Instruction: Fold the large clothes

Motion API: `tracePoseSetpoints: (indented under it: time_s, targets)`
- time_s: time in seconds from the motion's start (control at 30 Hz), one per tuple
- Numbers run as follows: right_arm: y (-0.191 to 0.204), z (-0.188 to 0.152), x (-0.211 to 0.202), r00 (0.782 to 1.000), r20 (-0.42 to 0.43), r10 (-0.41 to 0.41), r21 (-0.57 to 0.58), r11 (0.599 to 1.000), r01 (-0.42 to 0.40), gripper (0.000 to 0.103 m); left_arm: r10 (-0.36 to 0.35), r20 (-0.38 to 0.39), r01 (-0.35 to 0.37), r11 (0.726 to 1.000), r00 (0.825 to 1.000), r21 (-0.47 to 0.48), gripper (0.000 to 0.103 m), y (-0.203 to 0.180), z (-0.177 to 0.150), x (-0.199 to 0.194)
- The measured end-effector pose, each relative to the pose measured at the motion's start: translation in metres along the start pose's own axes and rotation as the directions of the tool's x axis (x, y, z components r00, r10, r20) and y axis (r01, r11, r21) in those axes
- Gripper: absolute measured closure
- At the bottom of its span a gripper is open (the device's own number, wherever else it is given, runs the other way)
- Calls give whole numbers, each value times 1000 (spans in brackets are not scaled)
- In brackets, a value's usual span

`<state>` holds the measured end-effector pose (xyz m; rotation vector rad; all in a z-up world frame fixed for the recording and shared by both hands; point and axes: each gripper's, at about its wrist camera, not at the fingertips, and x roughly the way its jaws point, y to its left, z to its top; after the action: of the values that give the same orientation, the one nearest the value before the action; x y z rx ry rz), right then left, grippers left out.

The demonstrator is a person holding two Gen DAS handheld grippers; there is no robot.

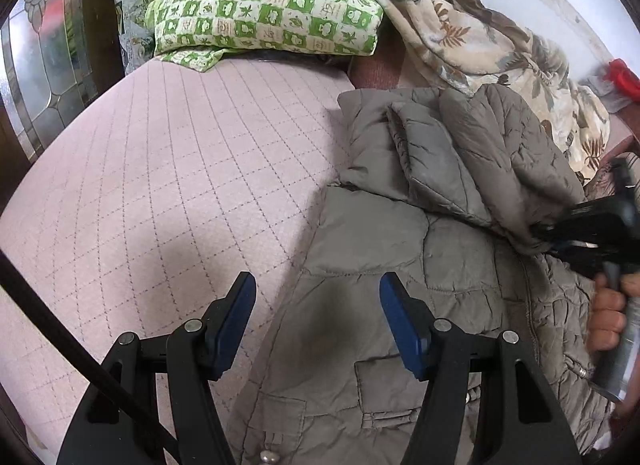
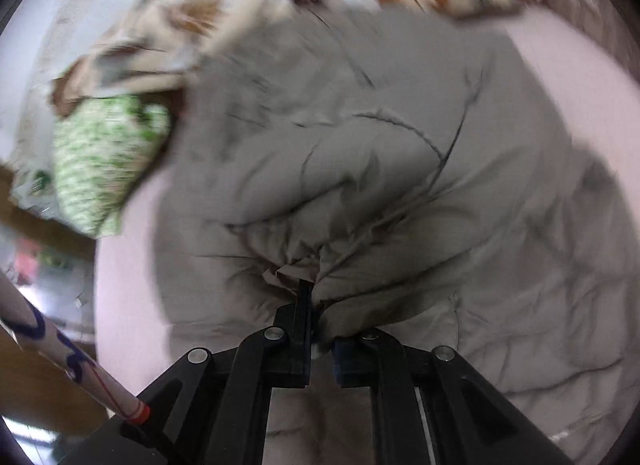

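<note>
Jacket (image 1: 400,265) hugs the bed's (image 1: 180,185) right side; pink quilt spreads bare leftward.

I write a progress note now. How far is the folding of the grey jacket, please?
Done: one part of the grey jacket already lies folded over its body on the pink bed cover. In hand: the right gripper is shut on a bunch of the jacket's fabric. The left gripper is open and holds nothing. Left: the lower part with the pockets is still spread flat, so more folds seem needed.

jacket (image 1: 420,265) on bed (image 1: 160,185), pillow (image 1: 264,5) behind
</note>
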<state>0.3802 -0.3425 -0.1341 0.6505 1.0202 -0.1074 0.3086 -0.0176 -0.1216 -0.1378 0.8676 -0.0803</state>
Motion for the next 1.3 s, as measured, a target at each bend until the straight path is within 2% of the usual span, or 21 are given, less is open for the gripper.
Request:
tracePoseSetpoints:
  time_s: [0.07,0.13,0.2,0.27,0.33,0.37,0.53,0.6,0.7,0.8,0.9,1.0,1.07,1.17,1.3]
  targets:
    - [-14,3,26,1000,-9,-23,49,999,23,95,2,3,-2,1000,1000,3,40,-1,2,1]
    - [-19,7,42,999,-32,-11,46,999,13,94,13,0,-13,1000,1000,2,40,-1,3,4]
    - [-21,7,41,1000,-27,-6,43,999,7,92,14,-17,-14,1000,1000,-4,40,1,3,7]
    - [-18,3,28,1000,-14,-17,9,1000,17,79,9,-26,-9,1000,1000,-11,40,4,2,7]
    - [-9,-3,8,998,12,-63,-70,995,64,39,10,-18,-10,1000,1000,-17,40,5,1,4]
    - [-7,-8,-7,996,46,-74,-111,991,78,36,15,-12,-15,1000,1000,-17,40,5,1,2]
    - [-8,-22,-57,991,112,-70,-191,977,91,39,32,-12,-32,999,999,-15,40,3,-1,3]
    - [2,-17,-72,981,170,-93,-224,966,130,47,36,-16,-37,999,999,-13,40,3,-1,5]
    - [25,0,-80,960,252,-122,-270,944,191,48,55,-14,-55,998,998,-3,40,2,-1,6]
    - [41,26,-65,957,257,-134,-264,943,203,48,71,-18,-70,997,997,11,40,0,-1,9]
    - [43,41,-19,933,255,-253,-241,918,315,48,63,-27,-63,998,998,15,40,1,0,11]
    - [29,40,36,940,144,-310,-230,913,337,48,60,-31,-60,998,998,19,40,1,1,13]
    - [22,35,52,933,142,-329,-232,906,355,47,50,-37,-50,999,998,15,40,2,2,14]
    - [29,33,46,920,175,-350,-272,881,387,46,34,-45,-33,999,998,13,40,1,1,13]
    - [28,28,10,945,175,-275,-261,913,314,45,31,-23,-30,999,999,23,40,-2,-1,7]
